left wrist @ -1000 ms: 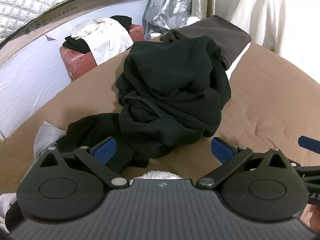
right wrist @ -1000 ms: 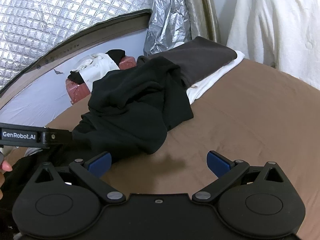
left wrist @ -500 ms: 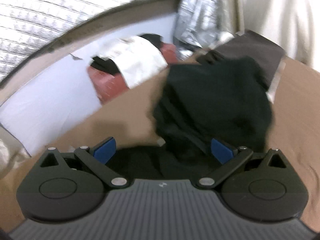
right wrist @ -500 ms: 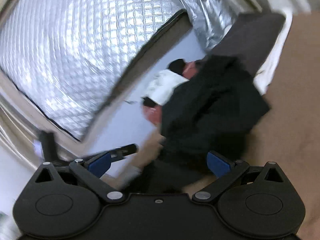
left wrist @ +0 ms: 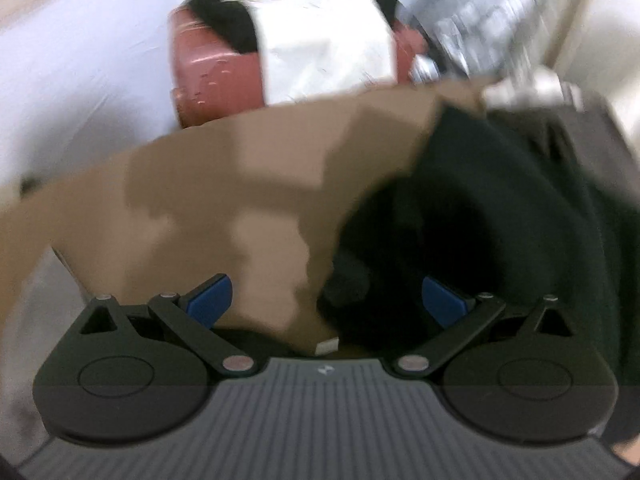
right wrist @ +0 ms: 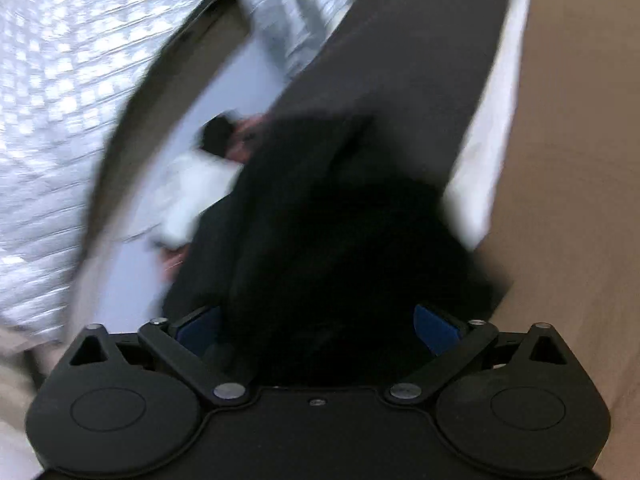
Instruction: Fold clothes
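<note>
A crumpled black garment lies on the brown bed sheet. In the left wrist view it fills the right side, and my left gripper is open with its right blue pad over the garment's edge and its left pad over bare sheet. In the right wrist view the same black garment lies straight ahead and fills the gap of my right gripper, which is open. Both views are blurred by motion, so touch between pads and cloth is unclear.
A red suitcase with white and black clothes on it stands beyond the bed's far edge. A folded dark grey cloth on a white one lies at the bed's head. Silver quilted foil covers the wall.
Both grippers have moved forward and closer to the black garment, which now looms larger. The left view swung left toward the suitcase; the right view tilted. Both stay open.
</note>
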A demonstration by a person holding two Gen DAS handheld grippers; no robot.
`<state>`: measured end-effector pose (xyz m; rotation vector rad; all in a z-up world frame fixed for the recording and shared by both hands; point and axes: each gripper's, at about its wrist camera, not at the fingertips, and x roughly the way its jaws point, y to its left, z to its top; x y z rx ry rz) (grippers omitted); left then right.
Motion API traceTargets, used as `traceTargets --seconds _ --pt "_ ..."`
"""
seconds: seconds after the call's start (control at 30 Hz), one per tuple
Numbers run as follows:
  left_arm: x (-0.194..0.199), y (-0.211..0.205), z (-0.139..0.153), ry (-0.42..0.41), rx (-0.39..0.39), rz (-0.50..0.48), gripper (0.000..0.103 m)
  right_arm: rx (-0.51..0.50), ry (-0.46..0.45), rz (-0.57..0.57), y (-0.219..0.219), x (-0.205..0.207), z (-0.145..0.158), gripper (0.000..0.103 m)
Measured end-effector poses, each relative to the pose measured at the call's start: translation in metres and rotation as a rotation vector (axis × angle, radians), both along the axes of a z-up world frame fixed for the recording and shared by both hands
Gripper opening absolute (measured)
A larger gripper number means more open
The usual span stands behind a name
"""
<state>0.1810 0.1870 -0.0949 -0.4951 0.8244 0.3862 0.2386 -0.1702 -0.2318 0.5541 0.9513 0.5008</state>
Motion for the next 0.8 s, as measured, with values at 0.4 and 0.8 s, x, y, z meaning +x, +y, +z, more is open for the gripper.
traceTargets --seconds 0.4,0.8 --pt "0.029 0.002 -0.084 0.019 -0.454 -0.235 0.100 -0.005 0.094 0.042 0.010 0.009 -0.078 0.103" --pt "0.002 -0.068 -0.028 -0.049 -0.427 -0.530 0.043 0.224 -0.091 0.150 0.027 -0.068 -0.035 0.033"
